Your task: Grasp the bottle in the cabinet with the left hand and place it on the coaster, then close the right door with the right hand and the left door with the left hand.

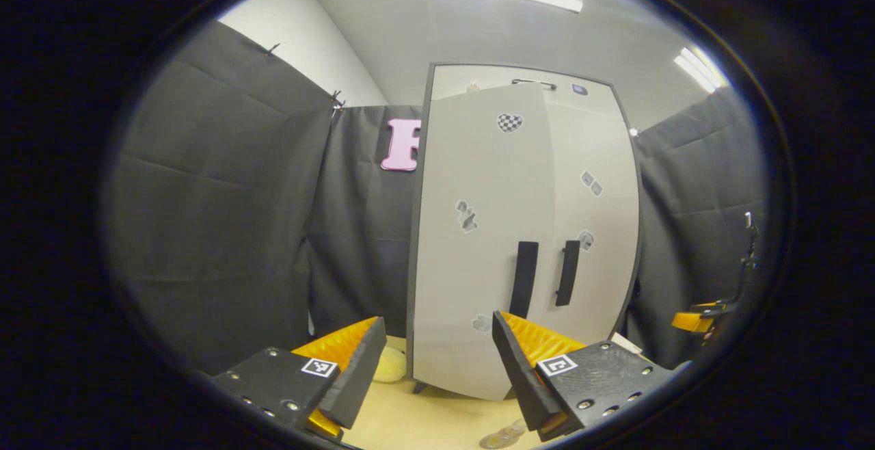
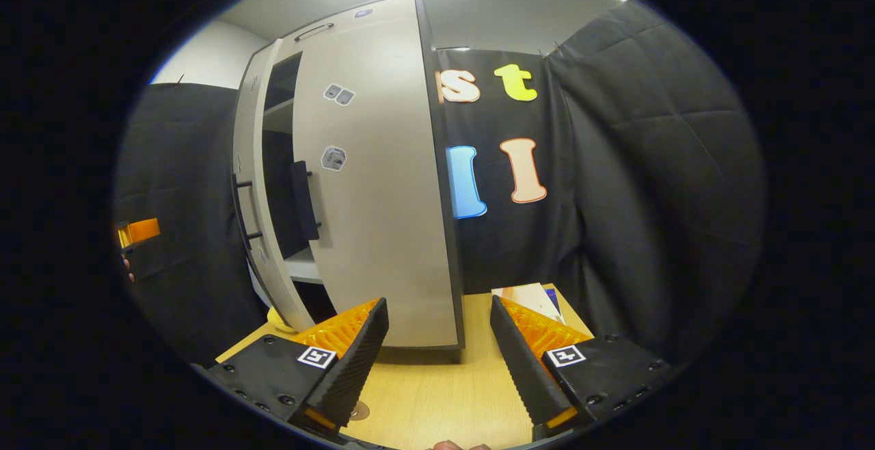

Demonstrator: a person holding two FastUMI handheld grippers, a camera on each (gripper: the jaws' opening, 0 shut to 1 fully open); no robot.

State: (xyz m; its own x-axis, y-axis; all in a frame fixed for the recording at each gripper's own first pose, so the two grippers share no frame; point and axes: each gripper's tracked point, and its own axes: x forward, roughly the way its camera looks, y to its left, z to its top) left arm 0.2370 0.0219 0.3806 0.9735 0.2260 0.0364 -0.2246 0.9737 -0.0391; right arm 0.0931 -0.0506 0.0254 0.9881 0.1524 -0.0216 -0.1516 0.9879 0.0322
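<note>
Facing cabinet with left gripper fingers apart, empty; right gripper likewise spread. Bottle unseen, location unclear. Coaster below right finger. Left door ahead, nearly shut: risks blocking reach inside.

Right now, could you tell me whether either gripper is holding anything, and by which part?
Nothing is held. The left gripper and the right gripper both stand open with empty gaps, in front of the cabinet.
</note>
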